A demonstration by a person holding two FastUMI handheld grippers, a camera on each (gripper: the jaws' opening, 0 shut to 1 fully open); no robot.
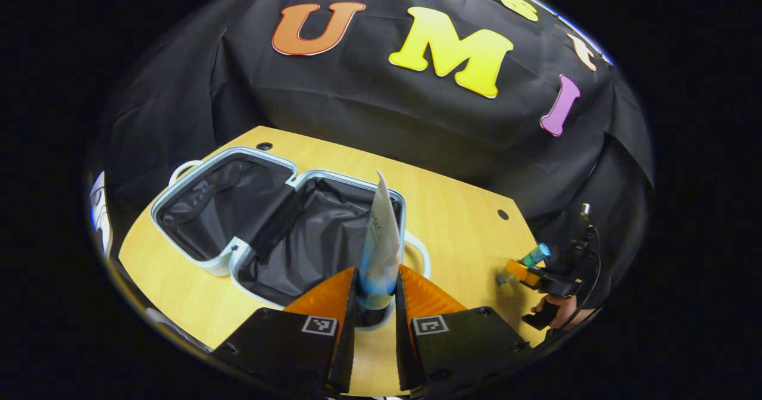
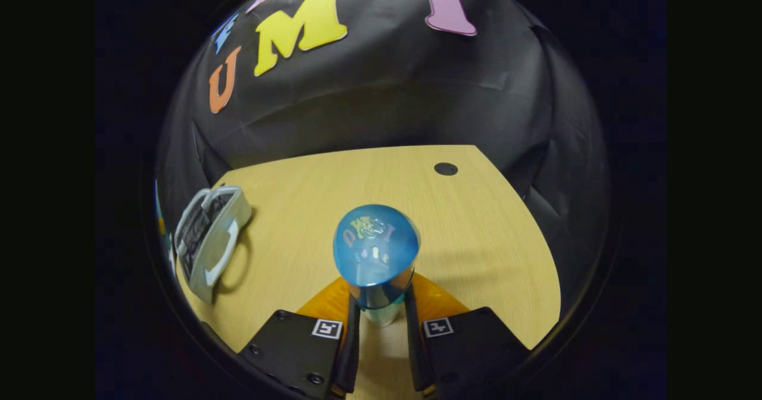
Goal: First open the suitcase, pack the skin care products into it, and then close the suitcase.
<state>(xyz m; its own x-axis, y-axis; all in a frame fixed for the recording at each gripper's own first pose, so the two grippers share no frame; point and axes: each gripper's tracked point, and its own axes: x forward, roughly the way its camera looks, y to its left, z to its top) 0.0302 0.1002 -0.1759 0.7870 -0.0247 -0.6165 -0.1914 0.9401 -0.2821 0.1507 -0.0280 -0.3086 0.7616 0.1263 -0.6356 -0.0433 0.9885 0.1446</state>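
Clamped between our left gripper's (image 1: 375, 305) fingers, a white-and-blue tube (image 1: 380, 251) stands upright just before the open suitcase (image 1: 280, 224) lying near the table's (image 1: 464, 221) left edge. Turning to the right gripper view, our right gripper (image 2: 381, 322) pinches a blue-capped bottle (image 2: 376, 257) above the table's near edge.
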